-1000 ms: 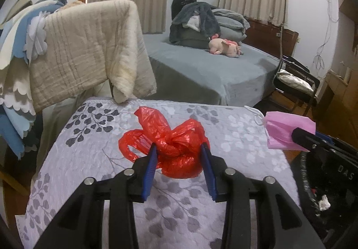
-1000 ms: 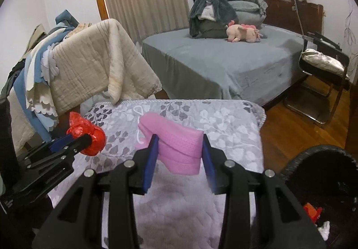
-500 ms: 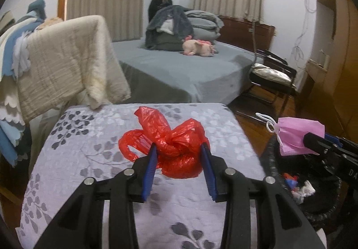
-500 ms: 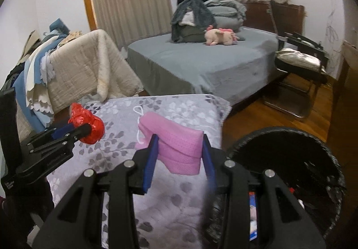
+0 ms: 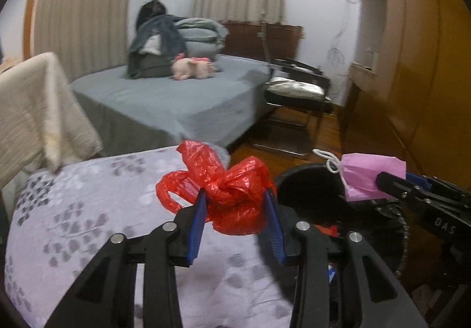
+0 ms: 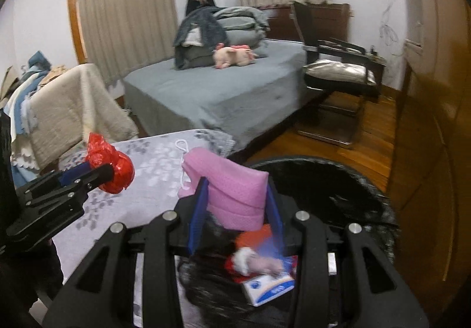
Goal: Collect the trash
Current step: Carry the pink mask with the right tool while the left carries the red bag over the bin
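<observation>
Bedroom, grey bed at 12 o'clock, pink plush pig lying on it. Floral grey cover at 9 o'clock. Left gripper pinching crumpled red plastic bag between blue pads, above the cover's right edge. Right gripper clamped on folded pink face mask, above black trash bin at 3 o'clock. Inside the bin, more litter.

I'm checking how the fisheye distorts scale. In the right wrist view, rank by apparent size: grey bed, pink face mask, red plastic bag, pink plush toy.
1. Grey bed
2. Pink face mask, inflated by nearness
3. Red plastic bag
4. Pink plush toy, about the bag's size, so unsure.
</observation>
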A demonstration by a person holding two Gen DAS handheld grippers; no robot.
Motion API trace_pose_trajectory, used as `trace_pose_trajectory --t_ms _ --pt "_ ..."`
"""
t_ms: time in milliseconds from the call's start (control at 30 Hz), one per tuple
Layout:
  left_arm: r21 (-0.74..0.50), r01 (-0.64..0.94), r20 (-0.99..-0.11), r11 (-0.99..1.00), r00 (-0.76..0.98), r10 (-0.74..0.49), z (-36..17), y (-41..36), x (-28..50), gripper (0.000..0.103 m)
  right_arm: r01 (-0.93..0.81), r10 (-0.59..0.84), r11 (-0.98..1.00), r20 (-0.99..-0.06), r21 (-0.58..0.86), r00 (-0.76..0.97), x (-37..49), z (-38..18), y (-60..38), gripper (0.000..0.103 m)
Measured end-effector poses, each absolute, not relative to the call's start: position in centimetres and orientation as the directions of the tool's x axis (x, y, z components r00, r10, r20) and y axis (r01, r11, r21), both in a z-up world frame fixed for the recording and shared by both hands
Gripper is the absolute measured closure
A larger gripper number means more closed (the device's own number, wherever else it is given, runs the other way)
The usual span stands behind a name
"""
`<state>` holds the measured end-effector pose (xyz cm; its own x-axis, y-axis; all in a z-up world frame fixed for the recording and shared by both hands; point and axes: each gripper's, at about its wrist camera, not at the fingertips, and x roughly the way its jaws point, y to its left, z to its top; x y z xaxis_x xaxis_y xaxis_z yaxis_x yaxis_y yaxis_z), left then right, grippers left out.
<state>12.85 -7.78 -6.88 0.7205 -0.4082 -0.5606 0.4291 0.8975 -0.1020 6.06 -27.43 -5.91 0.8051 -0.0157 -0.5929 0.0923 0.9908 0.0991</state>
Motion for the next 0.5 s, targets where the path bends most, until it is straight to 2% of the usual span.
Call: trace_pose_trajectory --t_ms 500 --pt "-0.134 0.595 -0.575 0.792 0.605 -0.552 -9.3 -18.5 13.6 0.064 0.255 -0.163 0.965 -0.629 0.059 0.760 3.9 -8.7 -35.1 0.066"
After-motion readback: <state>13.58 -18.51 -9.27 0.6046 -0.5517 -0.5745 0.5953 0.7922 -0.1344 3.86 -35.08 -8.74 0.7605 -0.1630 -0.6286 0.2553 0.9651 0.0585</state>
